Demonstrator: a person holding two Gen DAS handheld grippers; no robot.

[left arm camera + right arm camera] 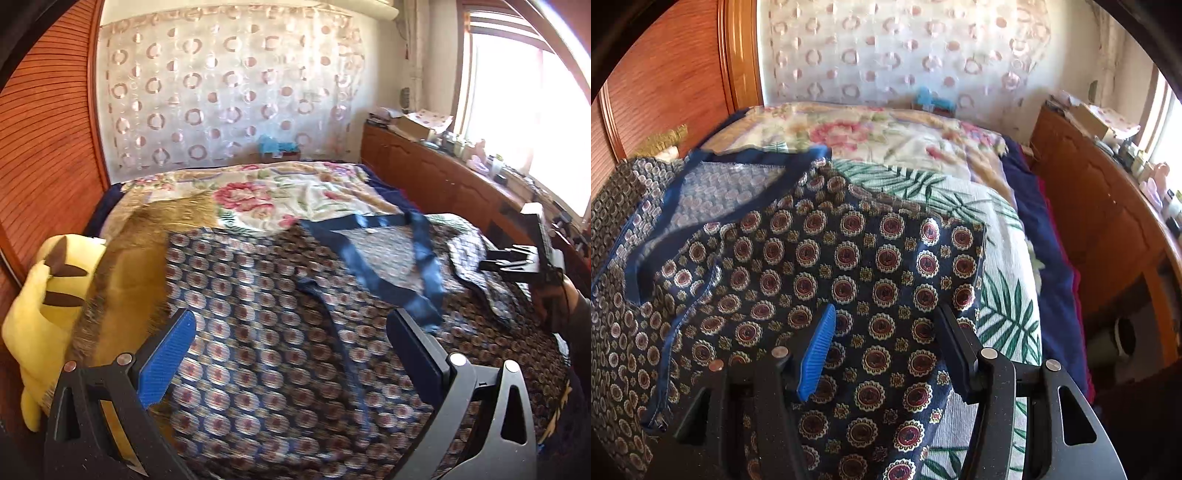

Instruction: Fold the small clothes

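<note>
**Navy medallion garment spread on the bed, both grippers empty**

Navy patterned garment lies across the bed, blue-trimmed edge turned back to show the pale inside. Right gripper hovers over its right side, jaws spread, nothing pinched. Left gripper wide apart over the left part, also empty.

Likely next: regrasp for a fold. Pinch one layer at the hem, both sides level, and avoid snagging the palm-leaf sheet under it.

Soft, uneven floral bedding; yellow plush toy at left, wooden cabinet at right.
</note>
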